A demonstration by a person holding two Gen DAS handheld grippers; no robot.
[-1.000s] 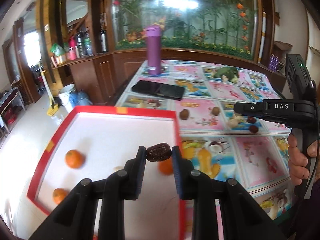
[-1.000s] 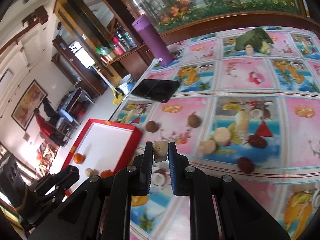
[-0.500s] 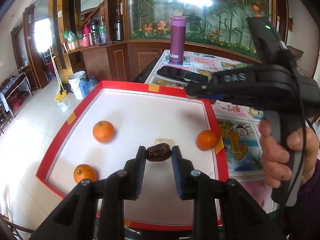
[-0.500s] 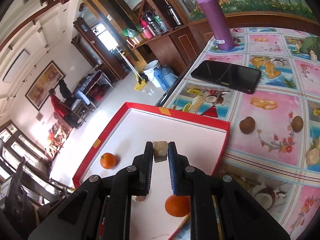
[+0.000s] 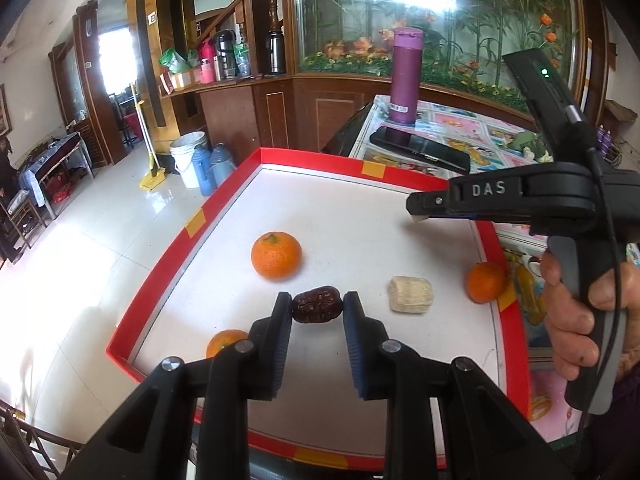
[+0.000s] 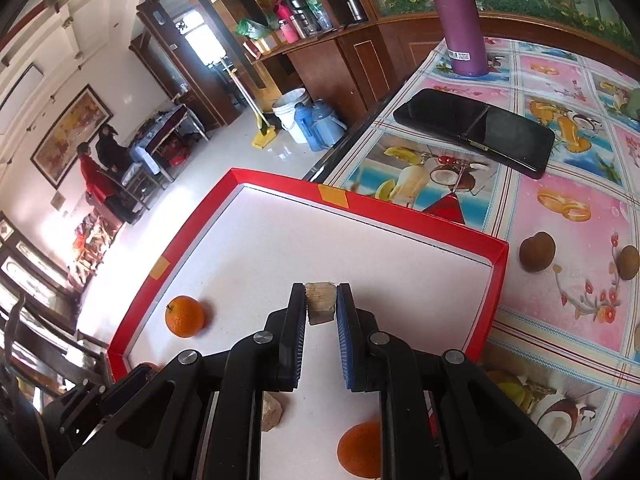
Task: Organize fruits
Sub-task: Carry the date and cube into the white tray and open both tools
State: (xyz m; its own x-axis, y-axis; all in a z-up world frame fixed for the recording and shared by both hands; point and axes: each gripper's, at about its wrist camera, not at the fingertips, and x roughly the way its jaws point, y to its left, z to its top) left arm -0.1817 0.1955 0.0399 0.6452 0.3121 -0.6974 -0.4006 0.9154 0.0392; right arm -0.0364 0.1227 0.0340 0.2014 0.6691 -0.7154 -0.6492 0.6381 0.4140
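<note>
My left tool is clamped on a dark, wrinkled red date, its long axis running crosswise from pad to pad, held above the near part of the red-rimmed tray. My right tool pinches a pale, fibrous cut chunk over the tray's middle, nearer the far rim. Below lie three oranges and a similar pale piece; two brown fruits wait on the desk beyond.
</note>
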